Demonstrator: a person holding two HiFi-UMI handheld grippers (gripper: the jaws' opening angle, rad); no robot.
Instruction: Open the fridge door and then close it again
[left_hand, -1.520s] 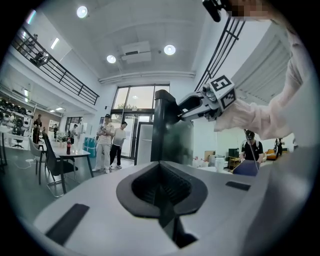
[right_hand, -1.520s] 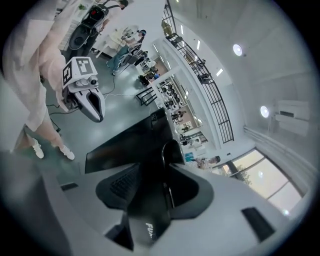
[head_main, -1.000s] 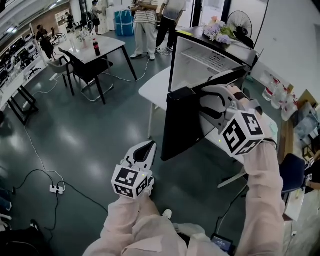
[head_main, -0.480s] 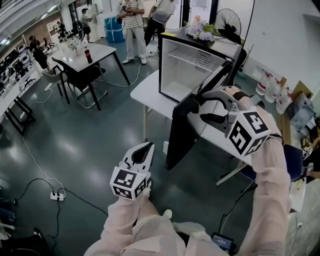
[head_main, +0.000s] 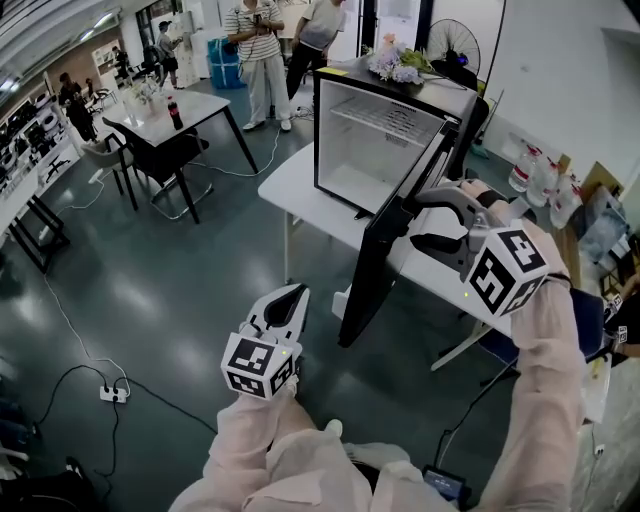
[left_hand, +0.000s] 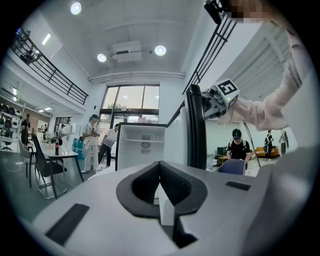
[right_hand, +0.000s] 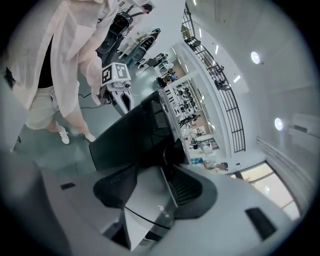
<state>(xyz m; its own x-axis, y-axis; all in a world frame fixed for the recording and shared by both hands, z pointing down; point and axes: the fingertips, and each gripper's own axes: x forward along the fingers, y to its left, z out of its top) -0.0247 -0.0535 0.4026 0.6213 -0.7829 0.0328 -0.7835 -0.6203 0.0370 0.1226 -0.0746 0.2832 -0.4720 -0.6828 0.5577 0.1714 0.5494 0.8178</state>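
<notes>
The small fridge (head_main: 385, 130) stands on a white table (head_main: 300, 180) with its white inside showing. Its black door (head_main: 385, 250) hangs wide open, edge-on to me. My right gripper (head_main: 420, 218) is at the door's free edge; its jaws have just been opening and straddle that edge without visibly pressing on it. From the right gripper view the dark door (right_hand: 130, 135) fills the space ahead of the jaws. My left gripper (head_main: 290, 297) hovers low over the floor, shut and empty, pointing towards the fridge (left_hand: 142, 145).
Flowers (head_main: 395, 65) and a fan (head_main: 455, 45) are on and behind the fridge. A second table (head_main: 200, 105) with a cola bottle and chairs stands at the left. People stand at the back. A power strip (head_main: 113, 392) and cables lie on the floor.
The door has swung further open and now shows edge-on. My right gripper has moved right with the door's edge. The left gripper has hardly shifted.
</notes>
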